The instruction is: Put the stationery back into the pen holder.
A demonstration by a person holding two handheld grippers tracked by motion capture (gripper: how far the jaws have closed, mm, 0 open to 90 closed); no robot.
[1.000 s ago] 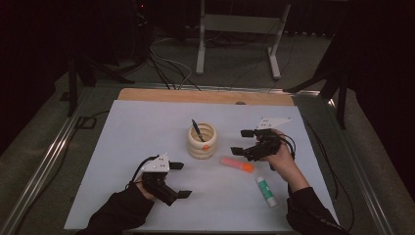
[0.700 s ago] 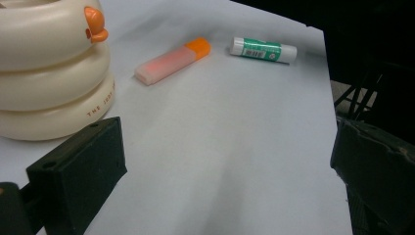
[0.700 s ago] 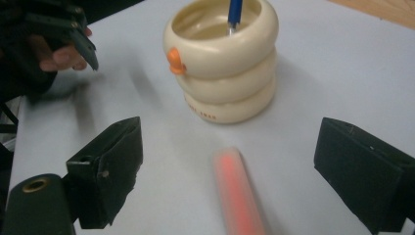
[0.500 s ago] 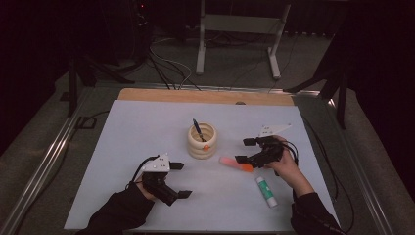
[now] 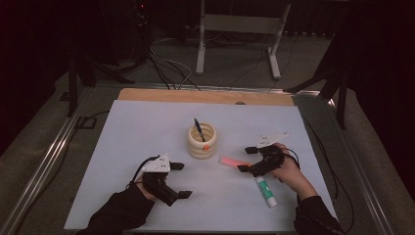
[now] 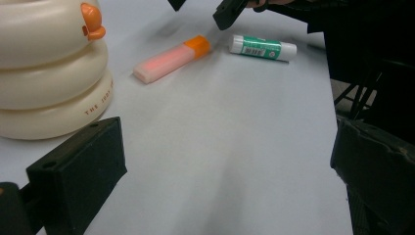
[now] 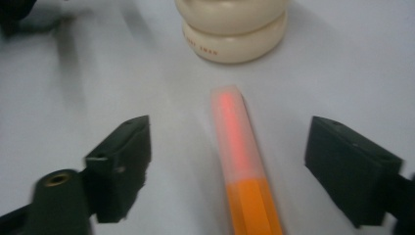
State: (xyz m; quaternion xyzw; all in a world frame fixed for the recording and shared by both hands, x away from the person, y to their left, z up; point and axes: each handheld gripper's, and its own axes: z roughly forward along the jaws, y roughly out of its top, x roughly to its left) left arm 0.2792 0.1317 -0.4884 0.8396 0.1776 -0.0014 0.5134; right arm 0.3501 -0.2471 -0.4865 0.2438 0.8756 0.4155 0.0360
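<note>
Your right gripper [image 5: 248, 159] sits low over the white surface [image 5: 147, 127], and its jaws have just been closing in; they stand apart with the orange highlighter [image 5: 233, 162] lying between them, neither pad touching it. In the right gripper view the highlighter [image 7: 240, 166] runs lengthwise up the gap, its translucent pink cap end toward the cream ringed pen holder [image 7: 234, 29] and its orange body toward you, nearer the right-hand pad than the left.

The highlighter lies flat on the surface, just right of the pen holder [image 5: 202, 141] (a dark pen [image 5: 198, 129] stands tilted in it) and just left of a green-and-white glue stick [image 5: 265, 191], which lies beside your right hand [image 5: 288, 169].

Your left gripper [image 5: 179, 180] rests at the near left of the surface, its jaws wide open and holding nothing; the left gripper view shows bare surface between them.
</note>
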